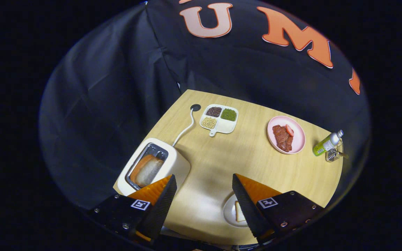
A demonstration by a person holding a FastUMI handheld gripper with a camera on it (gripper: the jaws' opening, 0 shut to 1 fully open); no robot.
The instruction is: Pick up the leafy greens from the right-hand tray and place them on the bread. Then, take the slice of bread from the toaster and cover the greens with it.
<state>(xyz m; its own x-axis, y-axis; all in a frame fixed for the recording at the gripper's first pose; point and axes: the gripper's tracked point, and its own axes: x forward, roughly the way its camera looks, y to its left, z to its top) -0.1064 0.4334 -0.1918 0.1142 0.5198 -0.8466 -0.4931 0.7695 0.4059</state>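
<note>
Looking down, we see the toaster [152, 167] holding a bread slice [147, 170]; our gripper [204, 193] is spread and empty, with a plated slice [239, 212] behind its right finger.

text: none legible | bottle [327, 143] label: too small | jaws: square markers only

— Where does the gripper [204, 193] sit?

— High above the tabletop [222, 157], tilted down toward it, the view canted.

— And the jaws?

— Spread wide apart, with nothing between them and nothing touching either one. One finger [159, 200] rises from about seven o'clock, the other [253, 204] from about five o'clock, both tips pointing toward twelve.

— Any contact with the surface?

— None; the fingertips hang in the air.
</note>
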